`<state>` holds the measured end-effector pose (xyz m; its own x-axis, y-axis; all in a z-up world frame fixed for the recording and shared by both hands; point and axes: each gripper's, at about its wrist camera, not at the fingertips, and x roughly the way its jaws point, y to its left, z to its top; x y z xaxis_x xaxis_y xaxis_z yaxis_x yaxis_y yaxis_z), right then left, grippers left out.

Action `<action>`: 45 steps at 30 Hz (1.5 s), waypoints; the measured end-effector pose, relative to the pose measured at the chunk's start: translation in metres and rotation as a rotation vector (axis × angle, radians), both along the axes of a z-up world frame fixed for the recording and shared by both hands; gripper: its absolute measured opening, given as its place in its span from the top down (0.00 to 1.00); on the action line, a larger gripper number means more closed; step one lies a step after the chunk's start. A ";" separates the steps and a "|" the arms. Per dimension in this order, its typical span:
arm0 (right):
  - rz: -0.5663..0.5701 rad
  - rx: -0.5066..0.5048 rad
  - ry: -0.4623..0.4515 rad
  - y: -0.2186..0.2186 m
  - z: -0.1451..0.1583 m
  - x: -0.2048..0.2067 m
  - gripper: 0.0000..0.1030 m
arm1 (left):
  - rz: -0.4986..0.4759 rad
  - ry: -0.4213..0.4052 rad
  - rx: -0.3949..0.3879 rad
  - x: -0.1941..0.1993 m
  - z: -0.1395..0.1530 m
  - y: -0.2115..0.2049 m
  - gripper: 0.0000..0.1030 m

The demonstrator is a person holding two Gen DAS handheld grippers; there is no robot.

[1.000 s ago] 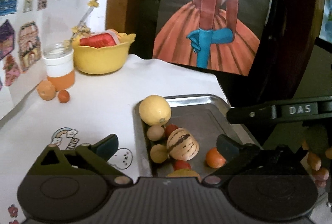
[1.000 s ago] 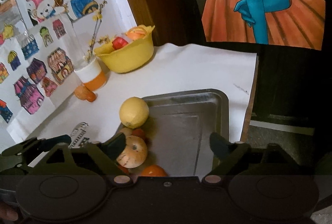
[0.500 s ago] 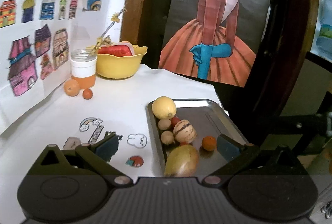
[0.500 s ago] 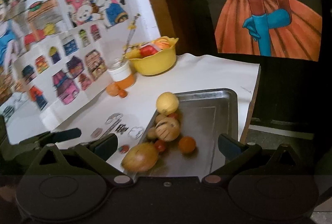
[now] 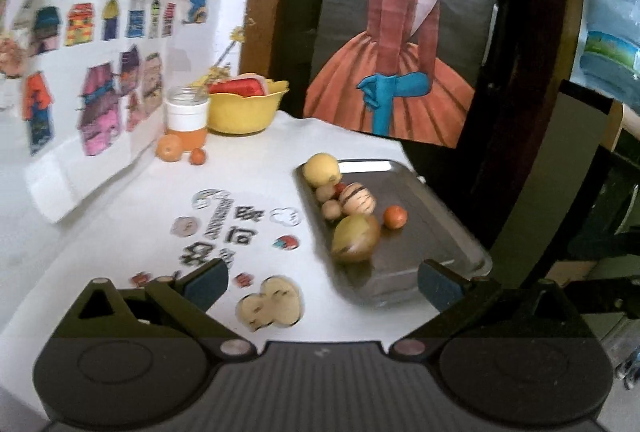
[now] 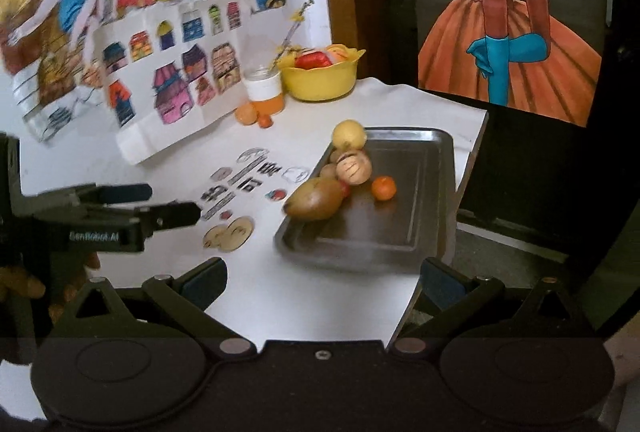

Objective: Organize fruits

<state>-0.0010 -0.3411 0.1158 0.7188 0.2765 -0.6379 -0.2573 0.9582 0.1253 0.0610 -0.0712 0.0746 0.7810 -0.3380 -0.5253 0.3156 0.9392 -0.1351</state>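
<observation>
Both the left gripper [image 5: 322, 278] and the right gripper [image 6: 322, 278] are spread and empty. Only the right wrist view shows the left gripper, at 9 o'clock from the metal tray [image 6: 436, 192] of fruits.

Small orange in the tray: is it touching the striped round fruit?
Apart. The right wrist view shows bare tray floor between the small orange and the striped round fruit.
</observation>
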 end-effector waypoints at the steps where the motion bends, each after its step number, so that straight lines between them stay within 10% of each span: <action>1: 0.002 -0.001 0.001 0.004 0.002 -0.007 0.01 | 0.010 0.004 0.015 -0.005 0.002 0.006 0.00; 11: 0.087 -0.222 -0.038 0.013 0.070 -0.038 0.01 | 0.128 0.013 0.037 -0.007 0.035 0.071 0.00; 29: 0.591 -0.445 -0.324 0.089 0.252 0.120 0.01 | 0.341 -0.081 0.081 0.078 0.103 0.095 0.00; 45: 0.737 -0.297 -0.282 0.127 0.119 0.305 0.01 | 0.406 -0.050 -0.014 0.207 0.061 0.078 0.00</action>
<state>0.3040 -0.2144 0.2350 0.5636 0.5865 -0.5817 -0.8136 0.5159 -0.2681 0.2678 0.0069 0.1357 0.8770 -0.0036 -0.4804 -0.0743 0.9869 -0.1430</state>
